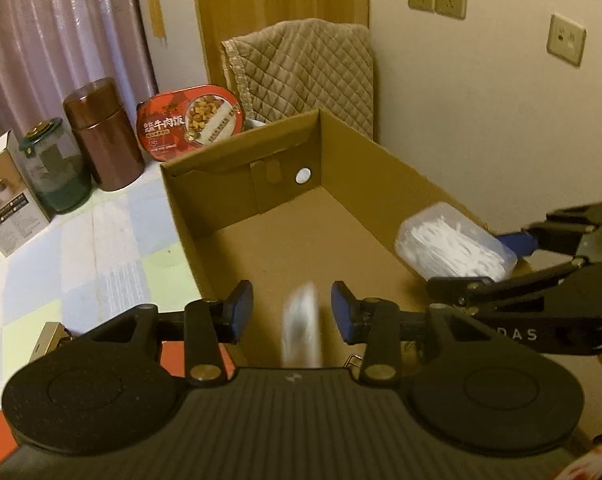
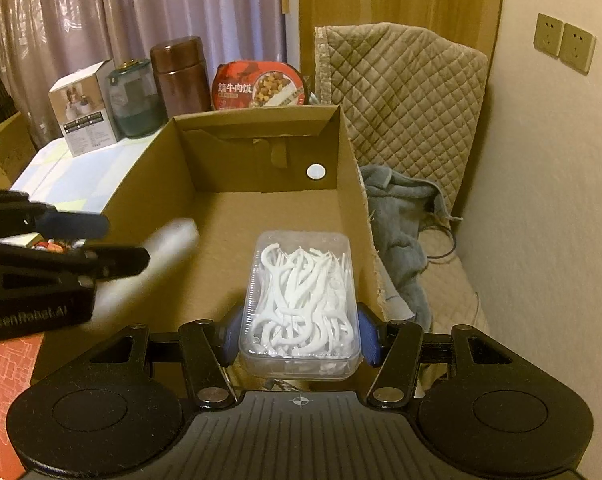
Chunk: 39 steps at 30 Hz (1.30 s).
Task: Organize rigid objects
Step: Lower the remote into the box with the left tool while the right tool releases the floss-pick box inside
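Between the blue pads of the left tool (image 1: 292,312) a blurred white thing (image 1: 301,326) stands on end; the pads sit apart from its sides with gaps showing, so this tool is narrow but not gripping, and the blur suggests the thing is dropping free. It is too smeared to name. Below it lies the bare floor of the cardboard box (image 1: 301,236), which looks like the reason for letting go just inside the box's near edge.

At the box's right side the right tool (image 2: 299,334) is clamped on a clear plastic case of floss picks (image 2: 301,300), its pads pressed on the two long sides so the case stays flat and lid-up. The case hangs over the box floor, close to the right wall, probably so it can be set down in that corner.

Most of the box floor is bare, from both tools to the far wall with its round hole. The walls are tall, so each tool likely has to rise before it moves sideways. The two tools are near one another over the box's near end. Beyond the far wall, on the desk (image 1: 101,240), stand a red meal tub (image 1: 191,120), a brown canister (image 1: 103,134), a green jar (image 1: 57,168) and a small carton (image 1: 9,196).
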Each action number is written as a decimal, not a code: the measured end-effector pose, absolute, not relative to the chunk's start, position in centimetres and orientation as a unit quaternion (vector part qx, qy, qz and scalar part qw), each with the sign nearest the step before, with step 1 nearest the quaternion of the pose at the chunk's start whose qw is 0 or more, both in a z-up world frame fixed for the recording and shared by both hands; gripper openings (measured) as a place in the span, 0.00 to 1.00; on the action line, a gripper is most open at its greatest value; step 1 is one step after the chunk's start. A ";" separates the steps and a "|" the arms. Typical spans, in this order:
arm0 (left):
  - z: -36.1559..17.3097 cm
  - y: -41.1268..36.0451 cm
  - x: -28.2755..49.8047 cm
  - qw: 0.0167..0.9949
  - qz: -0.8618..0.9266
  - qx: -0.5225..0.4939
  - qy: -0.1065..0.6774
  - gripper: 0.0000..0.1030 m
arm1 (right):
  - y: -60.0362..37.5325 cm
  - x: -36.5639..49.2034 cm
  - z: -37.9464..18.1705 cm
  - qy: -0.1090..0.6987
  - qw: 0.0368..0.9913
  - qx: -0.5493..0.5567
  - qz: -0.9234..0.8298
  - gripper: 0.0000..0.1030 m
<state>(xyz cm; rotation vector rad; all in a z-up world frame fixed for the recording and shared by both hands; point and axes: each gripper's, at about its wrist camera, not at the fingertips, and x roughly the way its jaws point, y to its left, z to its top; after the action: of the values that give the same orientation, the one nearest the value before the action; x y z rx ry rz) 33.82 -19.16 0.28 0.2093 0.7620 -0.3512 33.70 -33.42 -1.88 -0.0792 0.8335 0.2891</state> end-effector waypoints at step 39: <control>2.2 -14.5 31.6 0.916 -0.151 0.062 0.366 0.37 | -30.6 33.4 -0.4 0.371 0.917 -0.028 0.145 0.61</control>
<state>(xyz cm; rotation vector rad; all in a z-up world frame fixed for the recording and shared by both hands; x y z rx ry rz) 31.56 -14.53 2.22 0.1267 0.7541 -0.3111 33.39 -30.56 -0.35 -0.0581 0.7644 0.2992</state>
